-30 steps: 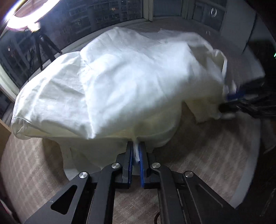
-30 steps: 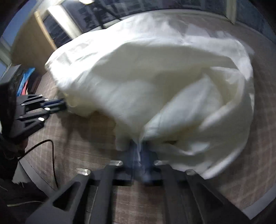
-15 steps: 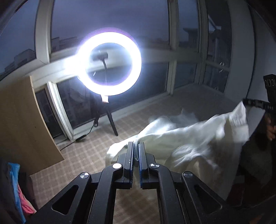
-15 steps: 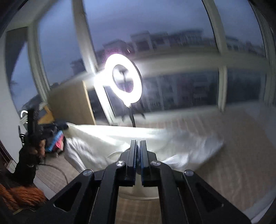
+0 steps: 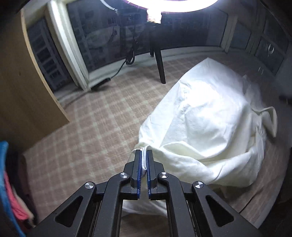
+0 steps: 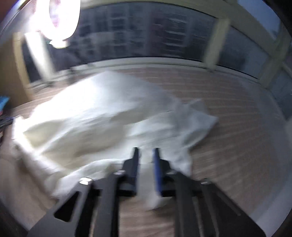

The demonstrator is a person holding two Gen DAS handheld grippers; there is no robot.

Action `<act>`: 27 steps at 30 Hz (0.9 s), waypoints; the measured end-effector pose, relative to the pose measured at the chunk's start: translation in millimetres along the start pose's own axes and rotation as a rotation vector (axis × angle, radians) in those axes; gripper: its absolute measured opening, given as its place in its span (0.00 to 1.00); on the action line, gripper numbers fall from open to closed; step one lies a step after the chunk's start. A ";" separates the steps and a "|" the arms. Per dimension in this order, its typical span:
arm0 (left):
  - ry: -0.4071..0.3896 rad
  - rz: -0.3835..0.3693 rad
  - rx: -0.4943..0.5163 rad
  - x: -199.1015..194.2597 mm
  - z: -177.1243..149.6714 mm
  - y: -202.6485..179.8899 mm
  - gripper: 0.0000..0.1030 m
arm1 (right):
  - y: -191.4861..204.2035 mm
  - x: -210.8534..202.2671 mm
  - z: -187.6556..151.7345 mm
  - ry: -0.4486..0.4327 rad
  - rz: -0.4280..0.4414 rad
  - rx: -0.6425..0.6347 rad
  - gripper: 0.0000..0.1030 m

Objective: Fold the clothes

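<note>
A large white garment (image 5: 204, 127) billows in a puffed heap over the checked carpet, right of centre in the left wrist view. My left gripper (image 5: 144, 155) is shut on a bunched edge of that white cloth, which shows between its blue pads. The right wrist view is blurred; there the same white garment (image 6: 102, 118) spreads across the floor ahead. My right gripper (image 6: 146, 151) has its jaws apart and opening; white cloth lies in and below the gap, and the pads do not press on it.
A ring light (image 5: 171, 5) glares at the top on a dark tripod (image 5: 160, 63), with a cable trailing to the window wall. A wooden panel (image 5: 23, 82) stands at left, coloured clothes (image 5: 11, 191) at the lower left. Windows (image 6: 164, 32) line the far side.
Both grippers swung up toward the windows and came back down with the garment, which has puffed out over the carpet. The right jaws, shut before, now stand apart.
</note>
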State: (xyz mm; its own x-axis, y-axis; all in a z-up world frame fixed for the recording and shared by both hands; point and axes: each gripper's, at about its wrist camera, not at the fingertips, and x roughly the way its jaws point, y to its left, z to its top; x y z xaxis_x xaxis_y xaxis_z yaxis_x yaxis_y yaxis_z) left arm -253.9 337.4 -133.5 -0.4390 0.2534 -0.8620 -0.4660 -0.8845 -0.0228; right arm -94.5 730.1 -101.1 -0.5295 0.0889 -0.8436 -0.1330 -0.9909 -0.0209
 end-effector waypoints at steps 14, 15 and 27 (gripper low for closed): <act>-0.049 -0.021 0.044 -26.6 -5.7 -0.9 0.04 | 131.6 105.1 -80.3 0.255 0.213 0.021 0.72; -0.050 -0.023 0.043 -27.4 -6.6 -0.9 0.04 | 136.5 106.7 -79.1 0.234 0.242 0.004 0.52; -0.300 -0.080 0.067 -172.9 -21.7 -13.9 0.03 | 58.8 -101.8 -25.9 -0.345 0.319 0.089 0.02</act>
State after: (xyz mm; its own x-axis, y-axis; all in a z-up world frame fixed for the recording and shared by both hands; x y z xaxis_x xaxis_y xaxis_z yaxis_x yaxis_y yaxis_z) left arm -154.8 297.3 4.9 -0.6014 0.4344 -0.6705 -0.5537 -0.8317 -0.0422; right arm -26.7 660.2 -30.4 -0.8010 -0.1751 -0.5725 0.0183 -0.9630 0.2690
